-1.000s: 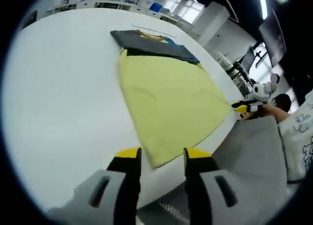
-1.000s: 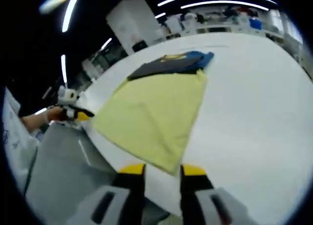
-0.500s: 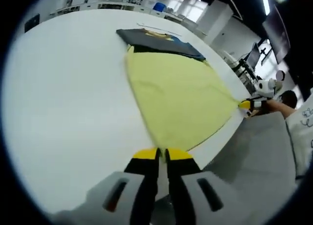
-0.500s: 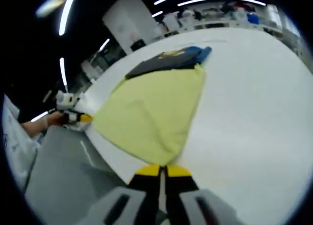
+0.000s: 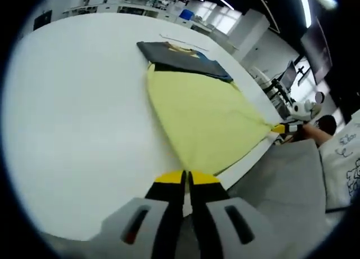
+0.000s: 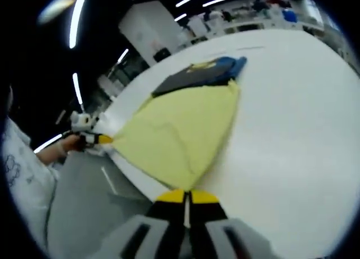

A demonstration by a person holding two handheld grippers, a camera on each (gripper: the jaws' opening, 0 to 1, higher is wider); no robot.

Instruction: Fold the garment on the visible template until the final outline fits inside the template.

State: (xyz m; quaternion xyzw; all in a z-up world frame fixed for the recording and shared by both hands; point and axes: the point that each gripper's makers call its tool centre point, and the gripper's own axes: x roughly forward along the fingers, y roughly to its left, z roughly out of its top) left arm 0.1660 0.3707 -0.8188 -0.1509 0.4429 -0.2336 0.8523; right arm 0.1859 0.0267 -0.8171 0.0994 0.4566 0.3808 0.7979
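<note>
The garment lies flat on the table, at its near edge. A second folded garment lies on the table, touching the garment's far edge.

Large white round table in a lab-type hall with a dark ceiling. Long strip lights overhead. White cabinet block behind the table, cluttered benches along the far wall, bright windows at the back. Monitors on stands off to one side. Grey floor beneath the table edge.
</note>
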